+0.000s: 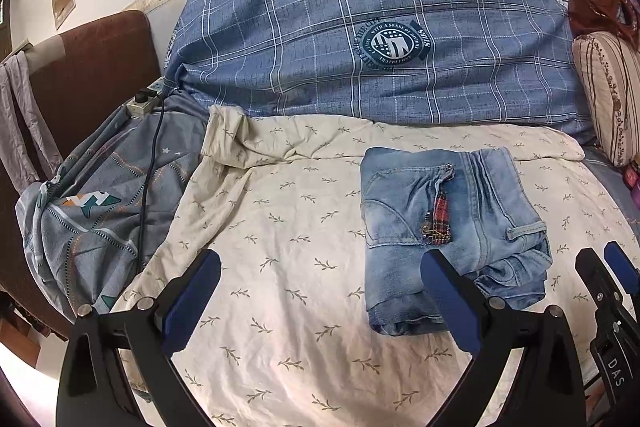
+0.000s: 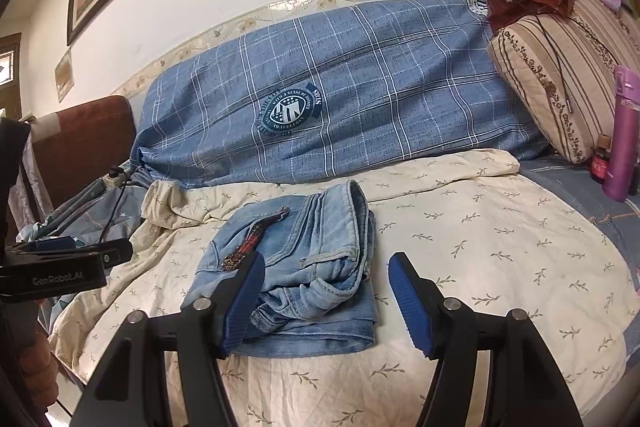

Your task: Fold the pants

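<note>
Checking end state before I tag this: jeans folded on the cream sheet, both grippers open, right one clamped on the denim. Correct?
Not quite. The right gripper isn't clamped on the jeans: the right wrist view shows its jaws spread apart over the bundle, gripping nothing. Folded on the cream sheet, left gripper open: correct.

Pants (image 1: 452,239) (image 2: 304,267): light-wash blue denim, folded into compact, roughly rectangular bundle. Lie flat on cream leaf-print sheet (image 1: 280,267) (image 2: 480,247), toward its far half, short of sheet's rumpled far edge. Top face shows curved pocket seam, belt loop, pleated waistband section. Red plaid lining patch (image 1: 440,223) (image 2: 244,251) exposed at open fly, zipper pull at its far end. Near edge: stacked layers, hem folds visible. Bundle edges slightly uneven, not squared.
</note>
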Tool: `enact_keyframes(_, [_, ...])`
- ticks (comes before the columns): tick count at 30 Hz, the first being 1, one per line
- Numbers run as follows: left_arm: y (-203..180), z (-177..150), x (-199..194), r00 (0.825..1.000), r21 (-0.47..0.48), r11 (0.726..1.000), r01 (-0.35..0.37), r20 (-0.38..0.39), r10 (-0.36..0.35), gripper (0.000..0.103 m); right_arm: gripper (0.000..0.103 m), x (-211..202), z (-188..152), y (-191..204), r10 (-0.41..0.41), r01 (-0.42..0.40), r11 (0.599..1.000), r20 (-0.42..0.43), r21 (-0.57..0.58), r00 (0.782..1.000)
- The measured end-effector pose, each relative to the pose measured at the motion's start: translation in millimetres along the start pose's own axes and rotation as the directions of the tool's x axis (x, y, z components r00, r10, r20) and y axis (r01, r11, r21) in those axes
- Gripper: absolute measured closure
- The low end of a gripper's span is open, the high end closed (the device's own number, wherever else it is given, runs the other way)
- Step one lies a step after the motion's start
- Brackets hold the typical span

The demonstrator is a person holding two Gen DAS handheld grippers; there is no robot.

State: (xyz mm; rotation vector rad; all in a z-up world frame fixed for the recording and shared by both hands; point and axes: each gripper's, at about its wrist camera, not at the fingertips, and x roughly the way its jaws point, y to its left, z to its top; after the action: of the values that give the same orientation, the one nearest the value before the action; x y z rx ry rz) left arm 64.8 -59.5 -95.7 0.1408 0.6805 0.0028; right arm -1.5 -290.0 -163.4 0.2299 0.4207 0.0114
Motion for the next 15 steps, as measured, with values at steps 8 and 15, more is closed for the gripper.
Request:
enact_keyframes(8, [-5.2, -3.5, 2.5, 0.999, 0.015, 0.999, 0.035, -0.012, -0.035, 0.003, 0.033, 1.7, -0.7, -2.4, -0.003, 0.004, 1.000, -0.012, 0.008, 1.000])
enact_keyframes(15, [-3.3, -6.2, 5.3, 0.998, 0.017, 0.998, 0.053, -0.020, -0.053, 0.003, 0.033, 4.1, -3.0, 4.6, -0.001, 0.000, 1.000, -0.026, -0.020, 1.000])
